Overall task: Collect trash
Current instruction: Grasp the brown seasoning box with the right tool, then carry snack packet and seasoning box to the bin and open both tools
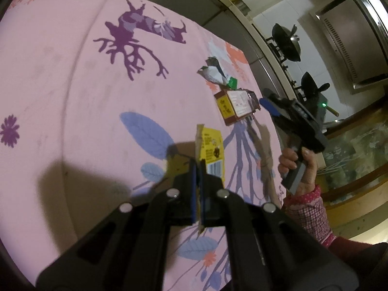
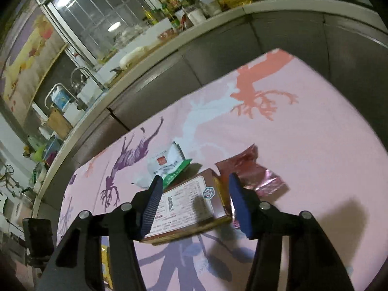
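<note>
My left gripper (image 1: 198, 169) is shut on a flattened yellow carton (image 1: 211, 150) and holds it above the pink tablecloth (image 1: 72, 97). My right gripper (image 2: 195, 181) is open, its jaws on either side of a brown box with a white label (image 2: 186, 206). That box (image 1: 236, 106) lies further off in the left wrist view, with the right gripper (image 1: 269, 104) beside it. A white and green wrapper (image 2: 169, 165) lies behind the box, also seen in the left wrist view (image 1: 215, 72). A shiny pink foil wrapper (image 2: 252, 172) lies to the box's right.
The table is covered by a pink cloth with leaf and deer prints (image 2: 303, 133). A kitchen counter (image 2: 169, 46) with bottles and a sink runs behind it. A stove with woks (image 1: 286, 41) stands past the table's far edge.
</note>
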{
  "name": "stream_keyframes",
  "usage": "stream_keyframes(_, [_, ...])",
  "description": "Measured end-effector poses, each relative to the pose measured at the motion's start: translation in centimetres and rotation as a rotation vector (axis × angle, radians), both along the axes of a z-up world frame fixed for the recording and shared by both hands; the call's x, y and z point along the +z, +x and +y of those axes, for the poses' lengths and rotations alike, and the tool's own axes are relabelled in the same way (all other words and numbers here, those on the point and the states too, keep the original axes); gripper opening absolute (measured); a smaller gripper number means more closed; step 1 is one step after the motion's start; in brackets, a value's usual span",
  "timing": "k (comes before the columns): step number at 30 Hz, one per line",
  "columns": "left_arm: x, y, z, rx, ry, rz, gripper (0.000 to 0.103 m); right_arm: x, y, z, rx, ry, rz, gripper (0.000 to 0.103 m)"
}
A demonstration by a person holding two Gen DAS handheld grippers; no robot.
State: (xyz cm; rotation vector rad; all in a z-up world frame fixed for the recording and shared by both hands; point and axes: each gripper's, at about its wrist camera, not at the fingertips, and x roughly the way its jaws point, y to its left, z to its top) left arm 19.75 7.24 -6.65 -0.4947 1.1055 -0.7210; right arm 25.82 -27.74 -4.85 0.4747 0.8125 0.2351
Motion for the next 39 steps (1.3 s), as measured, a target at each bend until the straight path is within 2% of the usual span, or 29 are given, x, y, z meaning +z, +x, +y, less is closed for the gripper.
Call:
stream_keyframes(5, [0.5,-0.1,-0.1,0.008,0.002,-0.012,0.002,-1.7,-1.2,1.1,0.039,0.061,0.065,0.051])
stream_keyframes(8, [0.4,-0.1,-0.1,0.013,0.008,-0.011,0.002,-2.0,-4.4,3.6,0.181,0.156,0.097,0.052])
stream_keyframes(9, [0.4,-0.1,0.1,0.015,0.009,-0.012,0.002,-1.7,-5.8,4.7,0.23,0.139,0.088,0.052])
stream_keyframes(12, [0.5,0.0,0.4,0.03,0.016,-0.018,0.002,-0.6,-9.7,7.3,0.321,-0.003,0.009,0.052])
stream_keyframes(13, [0.5,0.0,0.6,0.036,0.014,-0.019,0.002,-0.2,-10.8,8.3,0.338,-0.102,-0.028,0.052])
stream_keyframes(15, [0.6,0.0,0.8,0.045,0.018,-0.019,0.002,0.3,-11.5,9.4,0.344,-0.247,-0.082,0.06])
stream_keyframes(17, [0.8,-0.1,0.9,0.053,0.029,-0.025,0.002,0.4,-11.6,10.0,0.331,-0.363,-0.142,0.074])
stream_keyframes(19, [1.1,-0.5,0.9,0.058,0.041,-0.036,0.002,0.3,-10.7,10.5,0.314,-0.48,-0.214,0.077])
stream_keyframes(22, [1.6,-1.2,0.8,0.062,0.057,-0.047,0.002,-1.0,-8.3,9.8,0.341,-0.553,-0.228,0.08])
stream_keyframes(25, [1.9,-1.6,0.8,0.068,0.065,-0.051,0.002,-2.2,-5.7,9.5,0.377,-0.521,-0.163,0.08])
stream_keyframes(29, [2.4,-2.0,0.6,0.072,0.073,-0.057,0.002,-3.6,-4.6,9.5,0.409,-0.483,-0.088,0.08])
stream_keyframes(30, [2.5,-2.1,0.4,0.072,0.076,-0.058,0.002,-3.6,-4.8,9.5,0.4,-0.475,-0.097,0.078])
stream_keyframes(31, [2.6,-2.1,0.3,0.071,0.078,-0.059,0.002,-3.4,-5.2,9.3,0.399,-0.453,-0.095,0.068])
stream_keyframes(36, [2.9,-2.2,-0.9,0.056,0.088,-0.06,0.002,-2.7,-7.5,8.1,0.33,-0.372,-0.07,0.065])
stream_keyframes(39, [3.1,-2.3,-2.0,0.038,0.087,-0.062,0.002,-1.8,-10.1,6.1,0.283,-0.22,-0.054,0.064])
